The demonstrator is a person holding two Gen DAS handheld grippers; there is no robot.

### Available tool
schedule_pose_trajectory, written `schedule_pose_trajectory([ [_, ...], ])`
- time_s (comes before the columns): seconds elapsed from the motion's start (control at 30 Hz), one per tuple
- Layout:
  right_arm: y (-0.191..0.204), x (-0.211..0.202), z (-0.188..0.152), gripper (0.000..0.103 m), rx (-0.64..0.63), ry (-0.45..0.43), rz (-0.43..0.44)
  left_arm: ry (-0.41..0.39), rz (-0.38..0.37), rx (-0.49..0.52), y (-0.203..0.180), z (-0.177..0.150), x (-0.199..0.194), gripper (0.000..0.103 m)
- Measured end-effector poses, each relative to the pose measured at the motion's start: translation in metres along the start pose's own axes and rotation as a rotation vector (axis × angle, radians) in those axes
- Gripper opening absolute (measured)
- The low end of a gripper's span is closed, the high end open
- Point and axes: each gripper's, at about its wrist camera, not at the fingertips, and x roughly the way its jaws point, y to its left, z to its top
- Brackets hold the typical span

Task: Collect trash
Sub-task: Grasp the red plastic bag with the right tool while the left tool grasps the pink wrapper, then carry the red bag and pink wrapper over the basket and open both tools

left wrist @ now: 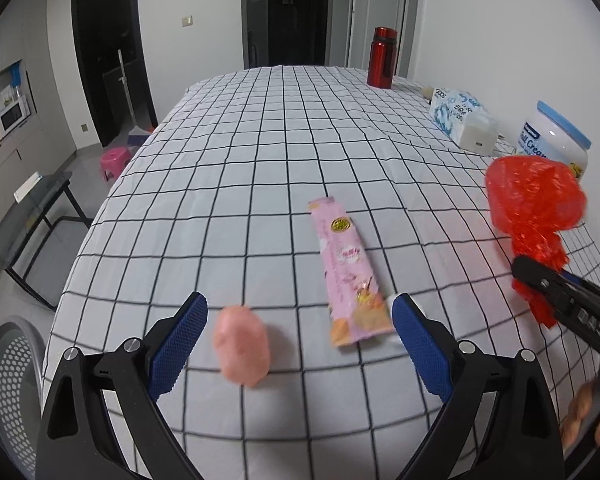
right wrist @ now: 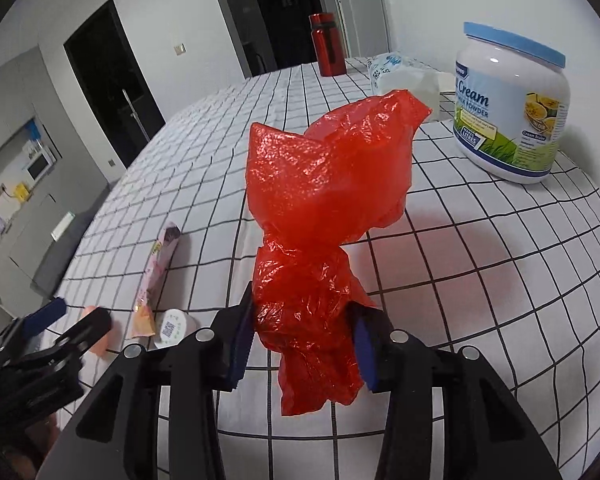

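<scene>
In the left wrist view, a grey perforated bin [left wrist: 14, 396] stands on the floor at the far left, beside the worktop [left wrist: 260, 152] with its white, black-checked cloth. The left gripper [left wrist: 300, 344] hangs over the near edge of the worktop with its blue fingers [left wrist: 178, 346] spread wide and nothing pressed between them. A soft pink lump [left wrist: 242, 346], blurred, lies on the cloth between them, nearer the left finger and apart from both. Just to its right a long pink snack wrapper [left wrist: 350, 272] lies flat, its near end close to the right finger. Farther right, a red plastic bag [left wrist: 536, 204] is held above the cloth.

In the right wrist view, a small white round lid [right wrist: 175, 328] lies on the cloth just right of the wrapper's near end. The right gripper [right wrist: 304, 340] has its fingers [right wrist: 242, 344] partly closed on the bunched neck of the red bag, whose fuller part stands up beyond them. At the back stand a red flask [right wrist: 327, 44], a soft tissue pack [right wrist: 404, 76] and, far right, a milk powder jar [right wrist: 512, 112] with a blue lid.
</scene>
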Motion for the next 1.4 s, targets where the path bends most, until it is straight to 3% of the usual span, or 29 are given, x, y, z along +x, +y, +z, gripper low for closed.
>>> schedule_pose_trajectory([
  [0.47,-0.011,-0.003,0.004,0.042,0.043,0.007,0.051,0.083,0.010,0.016,-0.020,0.024,0.060,0.091],
  [0.77,-0.010,-0.005,0.005,0.042,0.038,0.002,0.064,0.116,-0.006,0.025,-0.024,0.023,0.074,0.060],
  [0.9,-0.010,-0.006,0.004,0.042,0.038,0.001,0.066,0.114,-0.027,0.036,-0.027,0.024,0.072,0.027],
  [1.0,-0.010,-0.006,0.003,0.042,0.036,0.000,0.069,0.121,-0.051,0.031,-0.026,0.023,0.070,0.014],
  [1.4,-0.002,-0.003,0.002,0.042,0.026,0.006,0.068,0.050,-0.053,0.039,-0.010,0.007,0.022,0.014],
])
